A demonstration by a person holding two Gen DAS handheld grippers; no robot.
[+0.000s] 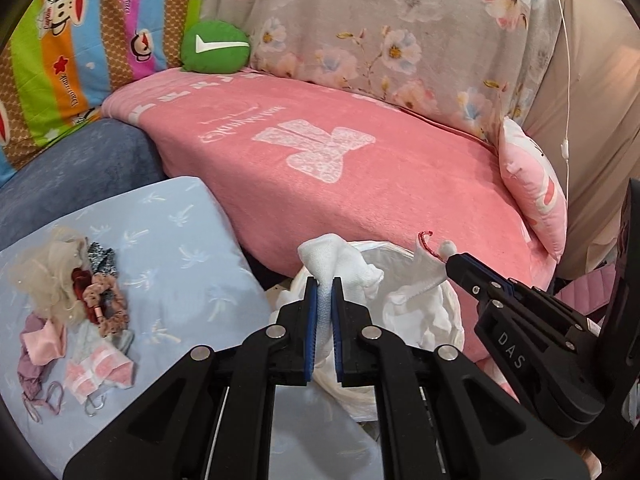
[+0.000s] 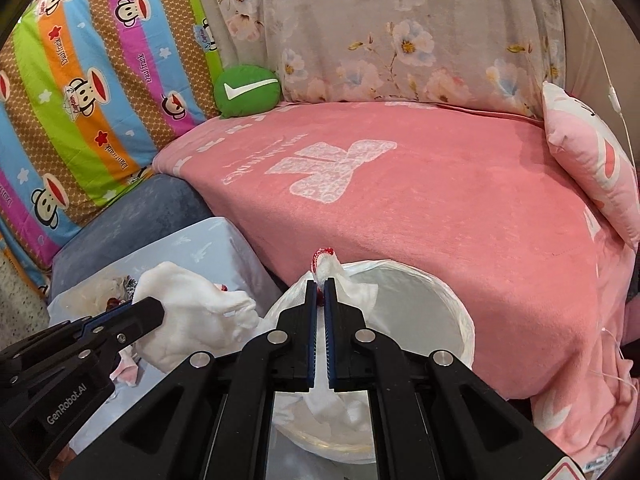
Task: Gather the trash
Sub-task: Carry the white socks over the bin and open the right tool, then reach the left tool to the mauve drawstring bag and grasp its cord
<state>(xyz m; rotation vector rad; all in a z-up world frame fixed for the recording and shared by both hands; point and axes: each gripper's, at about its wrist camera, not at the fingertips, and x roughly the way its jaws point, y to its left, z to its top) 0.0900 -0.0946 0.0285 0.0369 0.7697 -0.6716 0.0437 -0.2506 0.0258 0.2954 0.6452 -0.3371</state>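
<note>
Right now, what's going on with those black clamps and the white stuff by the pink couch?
A person is collecting trash with two tools. The left hand-held gripper is shut on a white tissue, and the right hand-held gripper is shut on the white bag lining a bin, at its rim. Small fabric scraps lie on the blue cushion.

Pink blanket [image 2: 440, 208] lies bare; hair-tie clutter [image 1: 80, 300] crowds the blue cushion [image 1: 180, 240].

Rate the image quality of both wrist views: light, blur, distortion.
Left wrist view: soft even light, sharp, dark fisheye corners, the pink blanket bowed. Right wrist view: equally bright and sharp, no glare; the white bin liner curves with the lens, and the edges stretch.
</note>
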